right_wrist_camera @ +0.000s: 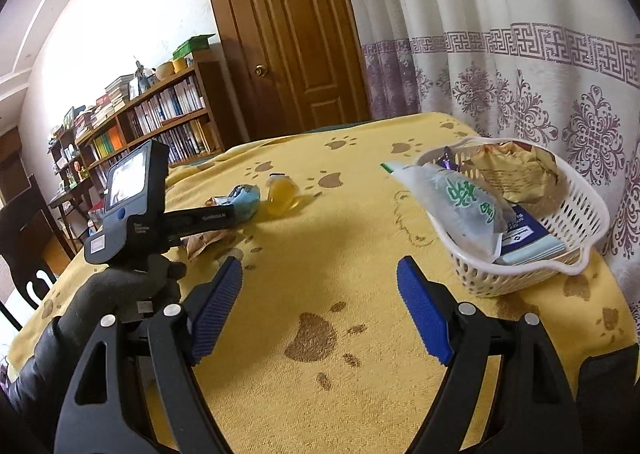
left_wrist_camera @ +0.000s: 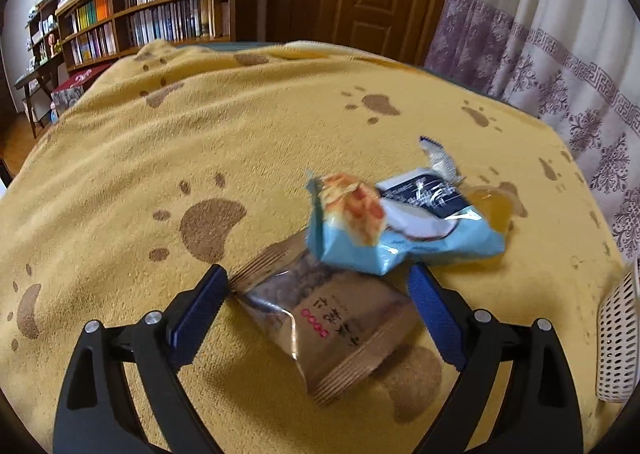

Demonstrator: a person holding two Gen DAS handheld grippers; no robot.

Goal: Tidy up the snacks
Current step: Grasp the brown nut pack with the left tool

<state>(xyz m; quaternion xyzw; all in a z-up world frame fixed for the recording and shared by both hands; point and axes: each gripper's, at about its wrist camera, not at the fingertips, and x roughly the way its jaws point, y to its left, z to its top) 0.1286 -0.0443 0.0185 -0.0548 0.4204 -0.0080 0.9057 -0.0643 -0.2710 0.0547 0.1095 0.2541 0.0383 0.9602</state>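
Left wrist view first: the left claw [left_wrist_camera: 318, 294] is spread wide with nothing pinched, jaws sitting either side of the brown pack [left_wrist_camera: 320, 326], which lies flat on the yellow paw-print blanket [left_wrist_camera: 160, 157] covering the bench. The pack's long axis runs diagonally, crimped ends pointing up-left and down-right, so the jaws look set roughly across its width. I'd guess it's light and crinkly, slick film, soft in the middle; squeezing across the body near the centre seems safer than the thin crimped edges. Just behind it, overlapping its far end, is the blue pack [left_wrist_camera: 404, 230], puffy and crumpled, long axis roughly left-right. A yellow jelly cup [left_wrist_camera: 490, 209] sits just past that. A sliver of the white basket [left_wrist_camera: 618, 338] shows at the right edge.

Right wrist view: the right claw [right_wrist_camera: 320, 282] is also wide and empty, hovering over bare blanket. The basket [right_wrist_camera: 576, 230] is to its right, near the bench edge, already holding several packs, including a clear one with green print [right_wrist_camera: 460, 205] that sticks out over the rim pointing up-left. Over on the left you can see a gloved hand [right_wrist_camera: 132, 286] on the other claw, down at the loose snacks, well apart from the basket.
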